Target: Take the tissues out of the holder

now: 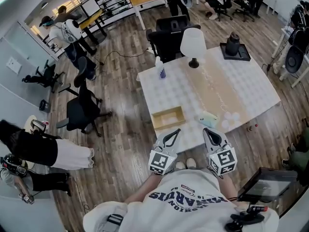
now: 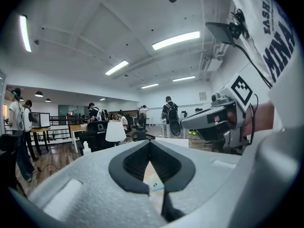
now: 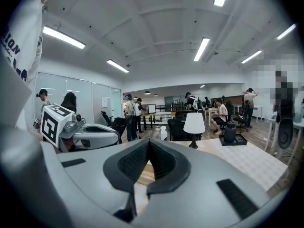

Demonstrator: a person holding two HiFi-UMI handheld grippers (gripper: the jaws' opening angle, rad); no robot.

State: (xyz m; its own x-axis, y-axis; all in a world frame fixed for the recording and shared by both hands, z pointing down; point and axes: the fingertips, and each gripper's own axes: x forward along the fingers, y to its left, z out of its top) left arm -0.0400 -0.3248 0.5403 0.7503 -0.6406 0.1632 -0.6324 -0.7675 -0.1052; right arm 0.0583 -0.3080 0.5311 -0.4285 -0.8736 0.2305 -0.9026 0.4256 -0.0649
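Containers: one open-topped wooden holder (image 1: 169,126) stands near the front edge of the white table (image 1: 251,91). Its interior shows only a bare tan floor. A black tray (image 1: 245,57) at the far right corner carries a dark flask (image 1: 233,42).

Task item: a pale green tissue pack (image 1: 207,119) lies flat on the table's tan strip, outside the holder and just to its right. It is apart from the holder and from both grippers. It looks soft-edged and roughly rectangular. Small white lumps (image 1: 231,115) lie just right of it; what they are cannot be determined.

Grippers: the left gripper (image 1: 177,130) has its jaws closed tip to tip with nothing clamped. The right gripper (image 1: 205,129) is likewise closed and holds nothing. Both are held over the table's front edge, the left close to the holder's near right corner and the right close to the pack.

View differences: only the head view shows the holder's interior and the pack whole. The left gripper view shows, through the gap behind its closed tips, a pale fragment with a dark mark. The right gripper view adds the white lamp (image 3: 194,123) and a spray bottle (image 3: 163,133) in side profile at the table's far end.
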